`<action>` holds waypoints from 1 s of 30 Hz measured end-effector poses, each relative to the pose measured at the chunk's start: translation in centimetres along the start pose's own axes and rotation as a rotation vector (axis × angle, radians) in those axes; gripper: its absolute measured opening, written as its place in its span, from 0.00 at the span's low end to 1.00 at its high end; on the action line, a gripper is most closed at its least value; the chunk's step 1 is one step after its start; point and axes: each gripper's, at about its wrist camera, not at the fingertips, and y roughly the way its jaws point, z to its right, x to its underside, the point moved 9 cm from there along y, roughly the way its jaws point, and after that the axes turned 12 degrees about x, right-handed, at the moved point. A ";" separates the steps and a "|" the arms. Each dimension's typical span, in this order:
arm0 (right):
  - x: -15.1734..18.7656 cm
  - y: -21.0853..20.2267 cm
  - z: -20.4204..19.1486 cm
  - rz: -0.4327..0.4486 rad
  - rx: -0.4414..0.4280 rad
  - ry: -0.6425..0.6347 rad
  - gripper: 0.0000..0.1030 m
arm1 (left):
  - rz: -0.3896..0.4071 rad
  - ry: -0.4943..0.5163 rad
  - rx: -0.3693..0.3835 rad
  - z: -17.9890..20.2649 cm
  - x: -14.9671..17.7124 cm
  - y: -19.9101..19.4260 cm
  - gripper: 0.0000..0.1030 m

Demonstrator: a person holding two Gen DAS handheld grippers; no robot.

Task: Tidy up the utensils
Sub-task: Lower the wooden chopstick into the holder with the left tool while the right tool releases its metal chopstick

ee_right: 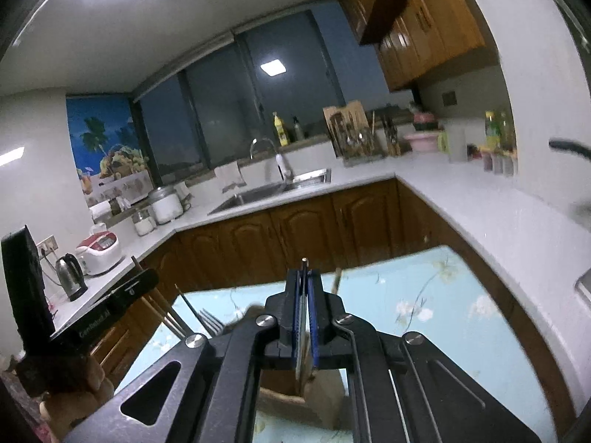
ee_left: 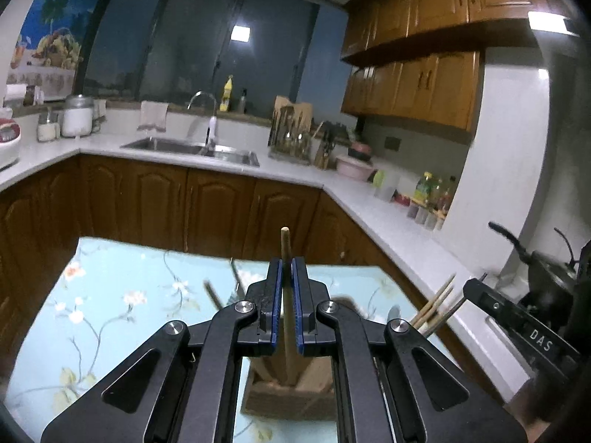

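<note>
My left gripper (ee_left: 287, 262) is shut on a pale wooden chopstick (ee_left: 284, 240) that stands upright between its blue pads. Its lower end reaches into a wooden utensil holder (ee_left: 280, 395) on the table below. My right gripper (ee_right: 304, 275) is shut on a thin metal utensil handle (ee_right: 303, 263), held upright over the same wooden holder (ee_right: 325, 395). A metal fork (ee_right: 210, 321) and dark chopsticks (ee_right: 181, 312) stick up at its left, and a wooden stick (ee_right: 337, 280) just right of the jaws. Several bamboo chopsticks (ee_left: 436, 304) lean out at the right.
The holder stands on a table with a light blue flowered cloth (ee_left: 110, 295). Wooden cabinets and a white counter (ee_left: 388, 221) wrap around behind, with a sink (ee_left: 192, 147) and a utensil rack (ee_left: 291, 133). A kettle (ee_right: 72, 277) and a rice cooker (ee_right: 99, 251) stand left.
</note>
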 end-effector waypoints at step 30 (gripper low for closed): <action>1.9 0.8 2.0 -0.067 -0.008 0.099 0.46 | -0.110 -0.025 0.020 -0.6 2.4 -0.4 0.25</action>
